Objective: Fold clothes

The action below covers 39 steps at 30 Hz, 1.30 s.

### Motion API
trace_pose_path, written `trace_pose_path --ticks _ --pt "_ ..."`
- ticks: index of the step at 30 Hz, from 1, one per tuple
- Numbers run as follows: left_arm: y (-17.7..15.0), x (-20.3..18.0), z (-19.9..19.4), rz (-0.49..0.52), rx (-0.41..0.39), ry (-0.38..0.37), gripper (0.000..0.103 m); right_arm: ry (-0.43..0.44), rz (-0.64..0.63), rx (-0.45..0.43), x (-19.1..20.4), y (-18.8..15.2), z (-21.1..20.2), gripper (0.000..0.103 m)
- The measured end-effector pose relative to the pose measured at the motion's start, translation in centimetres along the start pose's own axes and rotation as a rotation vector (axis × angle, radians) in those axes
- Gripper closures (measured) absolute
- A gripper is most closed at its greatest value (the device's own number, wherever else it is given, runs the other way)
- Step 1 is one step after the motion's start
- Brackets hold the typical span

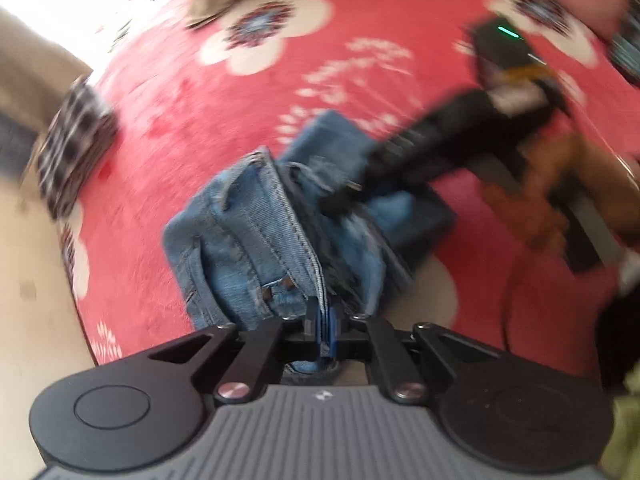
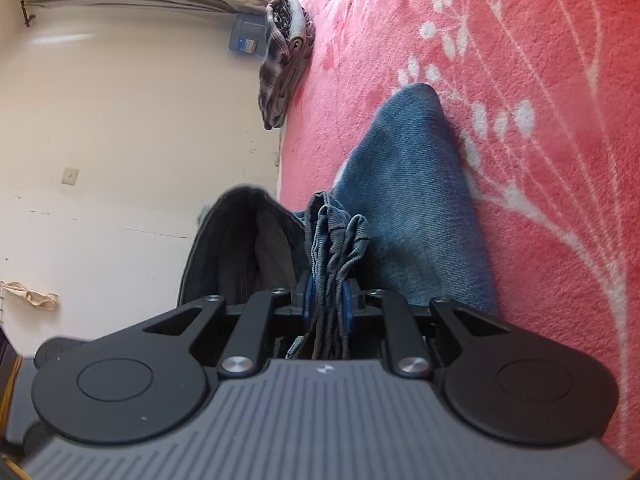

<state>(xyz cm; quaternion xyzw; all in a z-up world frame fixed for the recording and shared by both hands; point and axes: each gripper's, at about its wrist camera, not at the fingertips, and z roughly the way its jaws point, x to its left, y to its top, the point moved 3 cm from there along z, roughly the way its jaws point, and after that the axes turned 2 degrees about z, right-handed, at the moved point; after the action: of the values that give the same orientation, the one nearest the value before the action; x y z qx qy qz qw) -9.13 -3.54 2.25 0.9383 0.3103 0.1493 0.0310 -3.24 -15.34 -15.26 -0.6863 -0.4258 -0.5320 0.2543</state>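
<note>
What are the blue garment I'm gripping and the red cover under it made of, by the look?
Jeans: denim, apparently cotton, washed matte blue; diagonal twill weave, stitched seams and metal rivets show. Both the left gripper and the right gripper are shut on its bunched edges.
Blanket: looks like plush fleece, probably synthetic; soft fuzzy nap, red with white flower print, no sheen.
</note>
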Motion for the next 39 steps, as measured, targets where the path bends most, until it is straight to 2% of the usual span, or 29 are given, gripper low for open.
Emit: trace_pose_path --ticks 3,5,10,14,17,21,24,26,27,28,29,30,32,33,37,39 --pt "0.1 -0.6 -0.8 0.053 -0.040 -0.079 0.099 0.021 -0.039 -0.023 0.8 0.1 -0.2 0.090" --pt "0.3 -0.5 -0.3 0.048 -0.061 -0.086 0.099 0.016 -0.071 -0.038 0.9 0.4 -0.1 0.090" --pt "0.8 2.0 1.8 -0.160 -0.102 -0.096 0.099 -0.030 -0.099 0.030 -0.2 1.3 0.3 0.087" --pt "0.0 2.4 1.3 -0.201 -0.162 -0.089 0.099 -0.091 -0.298 0.049 1.5 2.1 -1.6 0.068" --pt "-0.8 2.5 1.0 -0.220 -0.197 -0.091 0.099 -0.082 -0.452 -0.020 3.7 3.6 -3.5 0.056" --pt "-1.6 2.9 0.5 -0.244 -0.239 -0.092 0.099 -0.012 -0.578 0.034 6.1 5.3 -1.5 0.052" --pt "-2.2 2.8 0.0 -0.242 -0.268 -0.078 0.099 0.006 -0.651 0.132 6.4 5.5 1.9 0.052" --pt "-2.5 2.7 -0.1 -0.241 -0.281 -0.071 0.099 0.009 -0.662 0.179 6.2 5.6 4.0 0.053" --pt "-2.7 2.6 -0.1 -0.242 -0.285 -0.069 0.099 0.017 -0.644 0.210 6.1 5.5 4.5 0.057" --pt "-2.9 2.6 -0.1 -0.243 -0.289 -0.066 0.099 0.025 -0.627 0.241 5.9 5.5 5.0 0.062" --pt "-3.0 2.5 -0.2 -0.243 -0.293 -0.064 0.099 0.036 -0.608 0.272 5.8 5.4 5.5 0.079" --pt "-3.2 2.4 -0.3 -0.242 -0.299 -0.060 0.099 0.066 -0.578 0.299 6.1 5.2 5.4 0.089" --pt "-3.3 2.4 -0.4 -0.237 -0.310 -0.052 0.098 0.169 -0.479 0.307 6.7 5.3 4.6 0.090" --pt "-3.3 2.4 -0.4 -0.237 -0.314 -0.049 0.098 0.187 -0.421 0.311 6.7 5.4 4.4 0.090" --pt "-3.3 2.5 -0.4 -0.244 -0.317 -0.051 0.098 0.065 -0.353 0.341 5.0 4.5 5.6 0.088" --pt "-3.2 2.4 -0.3 -0.240 -0.319 -0.051 0.098 0.062 -0.338 0.335 4.9 3.9 5.5 0.087"
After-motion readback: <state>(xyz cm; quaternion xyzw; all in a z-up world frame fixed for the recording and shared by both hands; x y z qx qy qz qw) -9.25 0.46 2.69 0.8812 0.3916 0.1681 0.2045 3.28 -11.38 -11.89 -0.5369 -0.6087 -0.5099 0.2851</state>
